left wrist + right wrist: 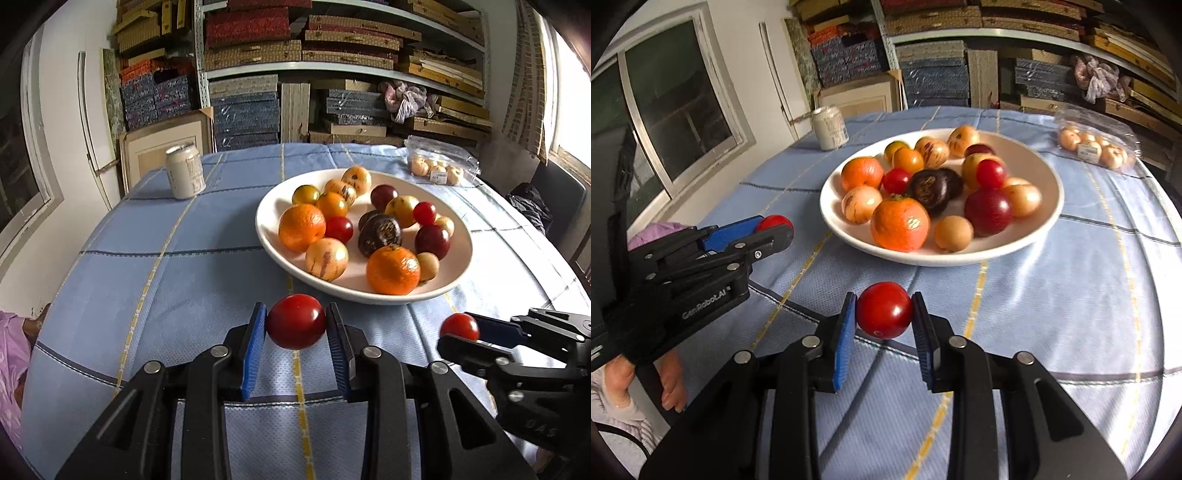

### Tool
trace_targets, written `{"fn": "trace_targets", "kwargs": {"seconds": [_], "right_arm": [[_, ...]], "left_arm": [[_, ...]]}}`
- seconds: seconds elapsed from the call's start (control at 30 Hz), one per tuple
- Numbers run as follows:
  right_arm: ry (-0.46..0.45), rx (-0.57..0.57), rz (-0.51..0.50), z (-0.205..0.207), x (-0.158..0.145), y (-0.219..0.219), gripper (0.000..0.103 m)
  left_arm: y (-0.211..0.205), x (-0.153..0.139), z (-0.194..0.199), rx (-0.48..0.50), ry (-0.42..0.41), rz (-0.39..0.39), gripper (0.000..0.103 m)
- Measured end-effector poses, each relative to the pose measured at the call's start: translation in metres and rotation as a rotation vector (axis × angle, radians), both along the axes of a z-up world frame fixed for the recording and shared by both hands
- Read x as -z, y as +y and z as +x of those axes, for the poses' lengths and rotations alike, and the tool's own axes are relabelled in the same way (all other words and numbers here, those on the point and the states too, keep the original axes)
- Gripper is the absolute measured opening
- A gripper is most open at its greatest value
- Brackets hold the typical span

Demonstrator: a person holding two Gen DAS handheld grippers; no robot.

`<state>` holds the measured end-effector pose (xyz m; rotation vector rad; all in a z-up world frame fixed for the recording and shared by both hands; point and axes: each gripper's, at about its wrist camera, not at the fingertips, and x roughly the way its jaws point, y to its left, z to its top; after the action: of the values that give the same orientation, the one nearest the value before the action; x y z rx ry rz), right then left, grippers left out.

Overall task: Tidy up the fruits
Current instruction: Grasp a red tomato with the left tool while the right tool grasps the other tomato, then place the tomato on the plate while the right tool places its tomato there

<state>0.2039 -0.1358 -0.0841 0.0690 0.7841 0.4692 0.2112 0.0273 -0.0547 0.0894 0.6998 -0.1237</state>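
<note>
Fruits: I am judging most already gathered on the white plate (458, 275) at centre frame; left gripper (296, 325) and right gripper (884, 310) each pinching one red tomato (295, 326) between its jaws, low in frame, awaiting placement.

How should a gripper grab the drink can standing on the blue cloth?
Grip the can around the middle of its round side wall, coming in level from the near side. It stands upright with bare tablecloth in front of it, and the plate sits well off to one side, so probably nothing blocks the way.
</note>
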Motion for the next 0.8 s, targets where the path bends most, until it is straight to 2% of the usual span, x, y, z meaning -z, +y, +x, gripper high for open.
{"fn": "trace_targets", "kwargs": {"seconds": [0.13,0.33,0.43,0.57,0.67,0.8], "right_arm": [[-0.052,0.023,0.017,-0.013,-0.02,-0.017,0.029],[-0.16,0.074,0.034,-0.015,-0.071,-0.047,0.029],[-0.22,0.102,0.034,-0.003,-0.105,-0.059,0.029],[-0.255,0.129,0.037,0.026,-0.129,-0.067,0.029],[-0.242,0.135,0.03,0.059,-0.129,-0.064,0.029],[-0.184,0.117,-0.001,0.102,-0.105,-0.047,0.029]], "left_arm": [[-0.008,-0.011,-0.004,0.007,-0.024,0.009,0.033],[-0.021,-0.037,0.004,0.027,-0.066,0.035,0.033],[-0.027,-0.059,0.02,0.041,-0.084,0.028,0.033],[-0.038,-0.083,0.051,0.059,-0.096,0.03,0.033],[-0.047,-0.086,0.08,0.064,-0.084,0.04,0.033],[-0.057,-0.067,0.114,0.067,-0.027,0.027,0.033]]}}
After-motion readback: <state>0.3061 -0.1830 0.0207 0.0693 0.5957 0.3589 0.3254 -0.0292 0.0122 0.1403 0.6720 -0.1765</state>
